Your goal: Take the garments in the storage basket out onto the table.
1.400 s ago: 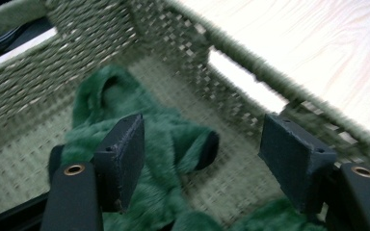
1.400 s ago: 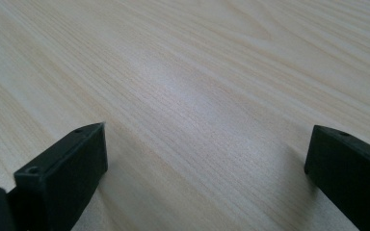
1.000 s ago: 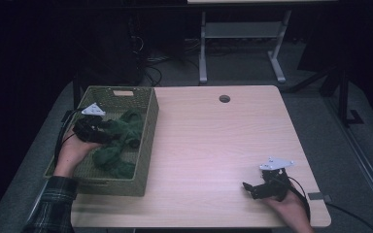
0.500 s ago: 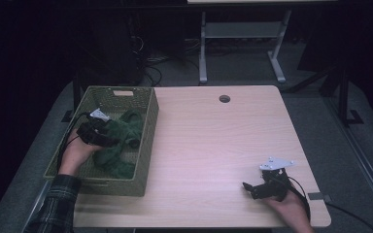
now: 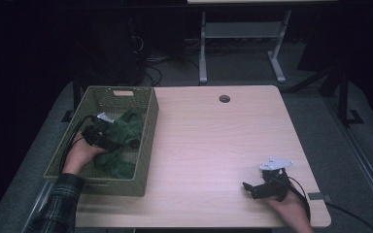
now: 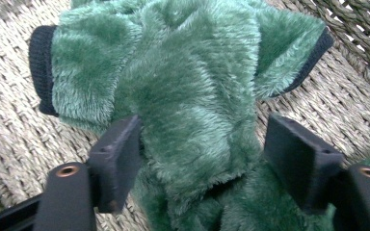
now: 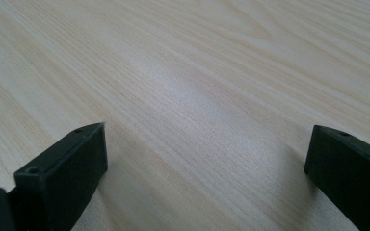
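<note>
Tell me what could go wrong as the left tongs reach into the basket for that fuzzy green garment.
The left tongs straddle a thick fold of the green garment with the jaws apart; closing here may pinch only loose pile, and it could slip out.

The garment lies crumpled inside the woven basket; pulling it up might drag it against the wall and tip or shift the basket.

Looks like a lab or office test room: bare wood desk (image 5: 213,145) with a cable hole (image 5: 224,98), grey carpet (image 5: 349,160) around it, loose cables (image 5: 150,73) and a white desk frame (image 5: 243,34) behind it, dark surroundings.
</note>
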`<state>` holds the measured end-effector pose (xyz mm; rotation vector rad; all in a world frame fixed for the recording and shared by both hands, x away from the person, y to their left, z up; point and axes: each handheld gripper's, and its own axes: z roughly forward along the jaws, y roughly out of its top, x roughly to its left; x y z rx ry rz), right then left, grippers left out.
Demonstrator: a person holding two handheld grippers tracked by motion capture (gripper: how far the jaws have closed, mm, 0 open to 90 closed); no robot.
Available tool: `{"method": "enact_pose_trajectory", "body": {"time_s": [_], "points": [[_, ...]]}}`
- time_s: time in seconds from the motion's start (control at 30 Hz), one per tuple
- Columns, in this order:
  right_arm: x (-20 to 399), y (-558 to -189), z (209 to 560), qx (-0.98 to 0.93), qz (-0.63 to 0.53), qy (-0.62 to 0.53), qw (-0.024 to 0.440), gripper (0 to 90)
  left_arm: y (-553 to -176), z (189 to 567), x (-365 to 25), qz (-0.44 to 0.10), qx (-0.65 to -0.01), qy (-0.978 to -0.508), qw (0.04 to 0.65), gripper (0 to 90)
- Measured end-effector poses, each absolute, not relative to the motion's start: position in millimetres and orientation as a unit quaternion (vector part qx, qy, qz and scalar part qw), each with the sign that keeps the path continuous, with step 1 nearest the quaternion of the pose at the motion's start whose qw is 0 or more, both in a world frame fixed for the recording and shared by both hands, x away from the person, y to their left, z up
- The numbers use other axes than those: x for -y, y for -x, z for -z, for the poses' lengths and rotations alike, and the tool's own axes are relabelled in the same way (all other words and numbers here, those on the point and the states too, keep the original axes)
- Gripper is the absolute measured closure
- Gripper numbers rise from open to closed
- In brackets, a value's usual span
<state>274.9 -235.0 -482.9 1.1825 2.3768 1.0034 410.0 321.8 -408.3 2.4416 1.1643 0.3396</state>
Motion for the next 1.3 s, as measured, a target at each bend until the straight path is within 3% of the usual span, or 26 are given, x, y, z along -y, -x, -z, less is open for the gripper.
{"method": "enact_pose_trajectory", "body": {"time_s": [0.07,0.23,0.27,1.3], "points": [[235.0,-274.9,482.9,-0.828,-0.349,-0.412,0.151,0.9,-410.4,409.3,-321.7,-0.111,-0.419,-0.877,0.207,40.0],[235.0,-274.9,482.9,-0.828,-0.350,-0.412,0.151,0.9,-410.3,407.4,-322.0,-0.099,-0.427,-0.873,0.215,79.7],[235.0,-274.9,482.8,-0.828,-0.350,-0.412,0.151,0.9,-410.9,406.3,-322.9,-0.088,-0.436,-0.870,0.215,82.3],[235.1,-274.9,482.8,-0.828,-0.350,-0.412,0.151,0.9,-385.4,311.4,-324.6,-0.096,-0.433,-0.825,0.349,84.2]]}}
